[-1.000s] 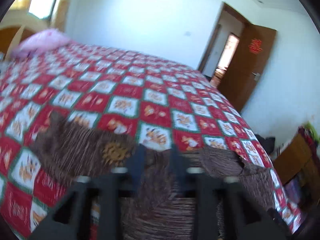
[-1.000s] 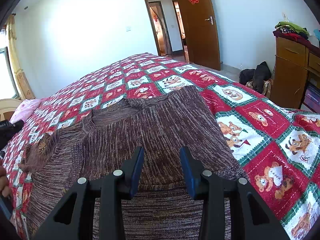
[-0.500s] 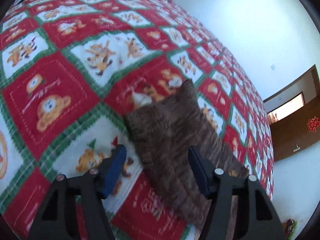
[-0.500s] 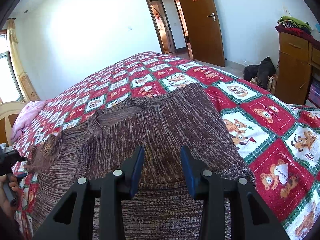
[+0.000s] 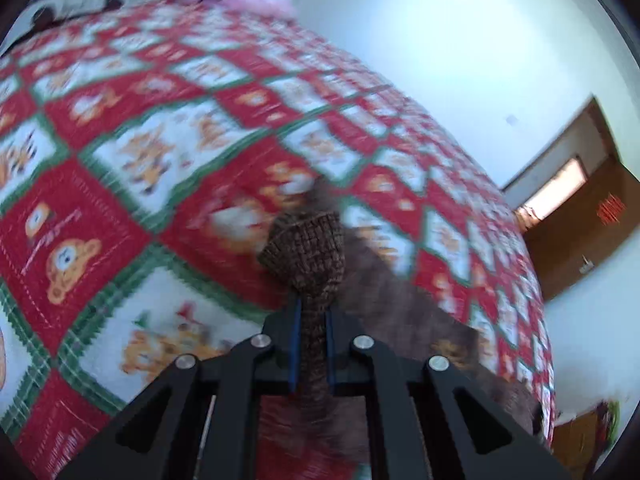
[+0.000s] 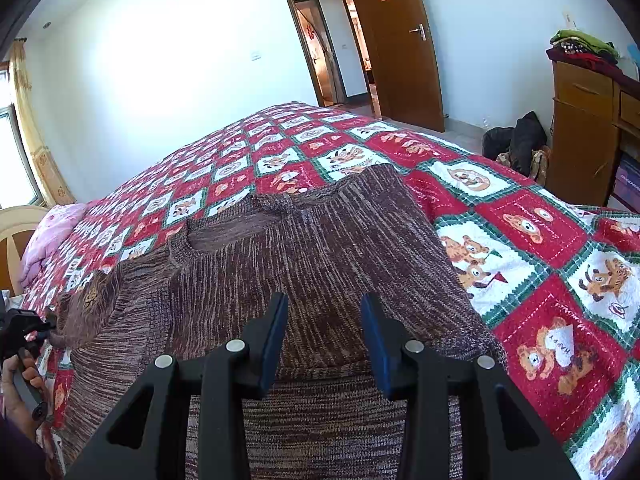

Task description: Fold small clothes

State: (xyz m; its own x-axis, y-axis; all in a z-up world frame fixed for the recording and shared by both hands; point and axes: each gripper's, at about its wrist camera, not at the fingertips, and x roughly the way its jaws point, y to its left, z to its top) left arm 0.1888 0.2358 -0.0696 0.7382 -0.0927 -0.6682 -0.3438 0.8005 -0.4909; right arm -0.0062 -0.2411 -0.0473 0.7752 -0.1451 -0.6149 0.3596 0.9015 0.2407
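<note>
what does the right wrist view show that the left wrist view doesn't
Only the right wrist view shows the whole brown sweater with its neckline, the right tongs standing open above the fabric, the wooden cabinet with stacked clothes, and the person's hand on the left tongs' handle.

Only the left wrist view shows the left tongs, which have just been closing, clamped on the ribbed sleeve cuff.

Both show the red and white checked bedspread, the pink pillow and the brown door.
</note>
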